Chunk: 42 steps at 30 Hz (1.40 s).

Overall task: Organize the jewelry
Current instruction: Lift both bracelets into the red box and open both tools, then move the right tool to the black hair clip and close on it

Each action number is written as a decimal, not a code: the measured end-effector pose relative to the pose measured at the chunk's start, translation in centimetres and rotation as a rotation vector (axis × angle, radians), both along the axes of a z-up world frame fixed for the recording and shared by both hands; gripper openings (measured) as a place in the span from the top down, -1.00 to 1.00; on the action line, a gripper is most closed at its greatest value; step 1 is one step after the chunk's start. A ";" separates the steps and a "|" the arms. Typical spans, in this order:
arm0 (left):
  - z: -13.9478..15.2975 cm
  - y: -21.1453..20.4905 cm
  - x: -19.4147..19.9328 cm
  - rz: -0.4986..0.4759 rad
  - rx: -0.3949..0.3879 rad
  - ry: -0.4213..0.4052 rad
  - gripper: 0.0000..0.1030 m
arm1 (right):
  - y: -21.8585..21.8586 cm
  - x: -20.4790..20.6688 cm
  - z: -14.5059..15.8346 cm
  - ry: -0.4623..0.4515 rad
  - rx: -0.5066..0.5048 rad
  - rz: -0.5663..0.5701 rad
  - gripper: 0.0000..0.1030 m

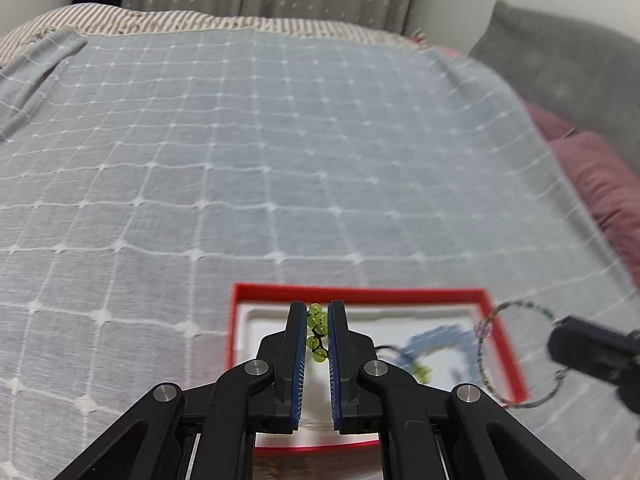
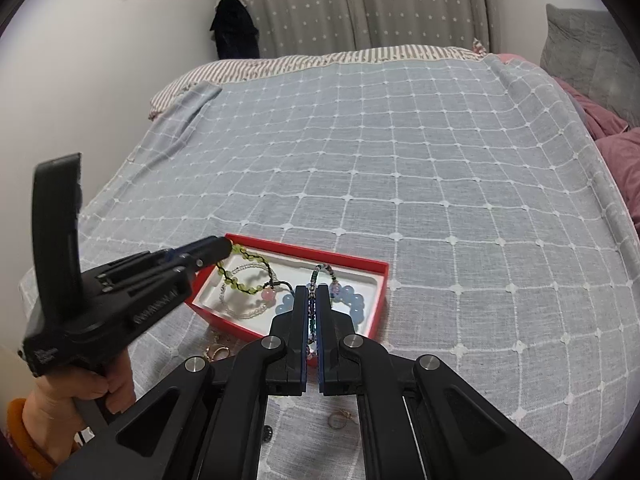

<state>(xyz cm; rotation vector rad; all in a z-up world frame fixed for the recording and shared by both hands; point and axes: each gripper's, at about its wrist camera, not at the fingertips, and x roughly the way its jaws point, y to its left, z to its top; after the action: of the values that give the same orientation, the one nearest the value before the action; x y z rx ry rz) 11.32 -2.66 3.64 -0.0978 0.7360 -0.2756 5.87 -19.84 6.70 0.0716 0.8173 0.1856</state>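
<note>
A red box [image 1: 360, 293] with a white lining lies on the bed; it also shows in the right wrist view [image 2: 344, 258]. My left gripper [image 1: 318, 308] is shut on a green bead bracelet [image 1: 317, 332] and holds it over the box; that bracelet [image 2: 244, 258] hangs into the box in the right wrist view. My right gripper [image 2: 313, 294] is shut on a thin multicoloured bead bracelet [image 2: 320, 274] above the box's right half; its loop [image 1: 516, 354] shows in the left wrist view. A blue bead bracelet [image 2: 356, 304], a clear bead bracelet [image 2: 244, 314] and a pink bead [image 2: 268, 295] lie in the box.
The bed has a grey checked blanket [image 2: 400, 168]. Small gold rings [image 2: 218, 352] lie on the blanket in front of the box, and another ring [image 2: 338, 420] lies nearer me. Pink bedding [image 1: 600, 184] and a grey pillow [image 1: 560, 64] lie at the right.
</note>
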 end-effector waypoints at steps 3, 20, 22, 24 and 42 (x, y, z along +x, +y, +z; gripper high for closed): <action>-0.8 -0.1 0.3 0.016 0.052 0.022 0.90 | 1.1 0.6 -0.2 0.010 0.013 0.041 0.95; -2.4 -0.4 0.4 0.012 0.181 0.066 0.88 | -0.4 3.8 -4.7 0.083 -0.056 -0.012 0.95; -2.4 -0.5 0.3 0.009 0.184 0.067 0.87 | -0.6 3.6 -4.5 0.073 -0.055 -0.015 0.92; -2.3 -0.6 0.3 0.005 0.195 0.072 0.81 | -0.7 3.5 -4.4 0.075 -0.054 -0.015 0.92; -0.5 0.1 -4.0 -0.014 0.245 0.050 -0.56 | -1.7 -1.0 -2.2 0.071 -0.071 -0.015 -0.09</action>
<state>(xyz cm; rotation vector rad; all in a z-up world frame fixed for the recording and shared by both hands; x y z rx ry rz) 7.29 -2.59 3.09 0.1329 0.8147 -0.1950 4.89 -21.58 4.53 0.0172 0.8935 0.1401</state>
